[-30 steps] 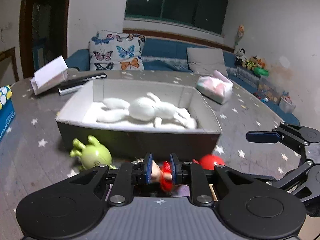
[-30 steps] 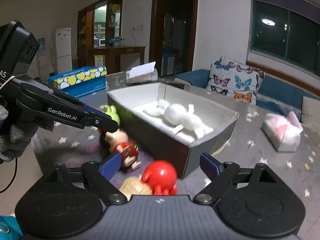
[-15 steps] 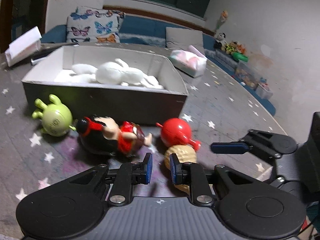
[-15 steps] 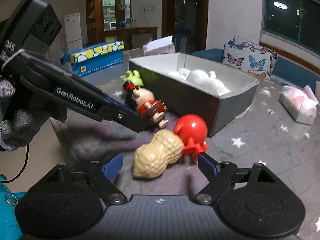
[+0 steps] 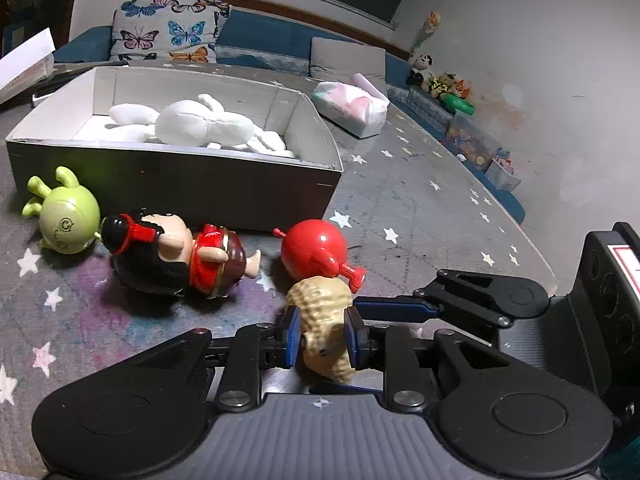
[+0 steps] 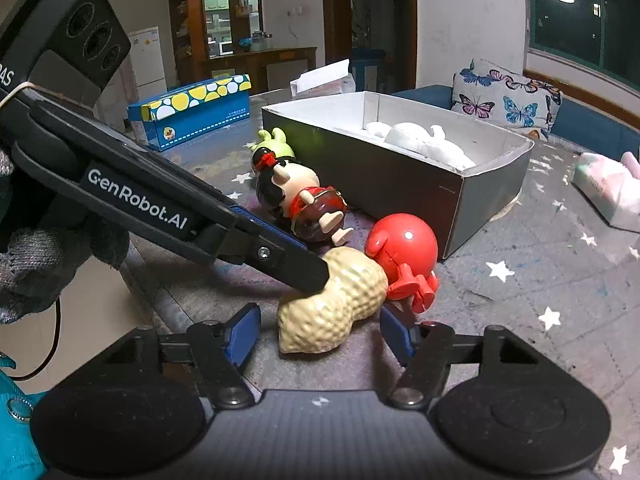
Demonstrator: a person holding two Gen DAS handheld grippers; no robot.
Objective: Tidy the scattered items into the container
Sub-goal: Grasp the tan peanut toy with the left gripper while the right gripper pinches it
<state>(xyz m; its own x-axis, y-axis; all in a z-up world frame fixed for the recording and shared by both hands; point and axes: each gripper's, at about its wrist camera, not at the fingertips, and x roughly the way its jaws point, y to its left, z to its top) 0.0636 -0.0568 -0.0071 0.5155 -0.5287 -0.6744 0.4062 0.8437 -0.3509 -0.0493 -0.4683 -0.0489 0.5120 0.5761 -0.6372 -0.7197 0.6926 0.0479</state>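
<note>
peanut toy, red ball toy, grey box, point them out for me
peanut toy (image 6: pixel 334 304), right wrist view, middle of its shell
red ball toy (image 6: pixel 404 242), right wrist view, its round body
grey box (image 6: pixel 384 178), right wrist view, near side wall

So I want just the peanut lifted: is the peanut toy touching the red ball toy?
Touching. In the right wrist view the peanut toy presses against the red ball toy with no gap.

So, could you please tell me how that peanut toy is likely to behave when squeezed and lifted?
The peanut toy looks like hard, glossy plastic, so probably stiff and light. Its rounded lobes may slip or swivel between pads. Lying against the red toy, it could nudge that aside.
</note>
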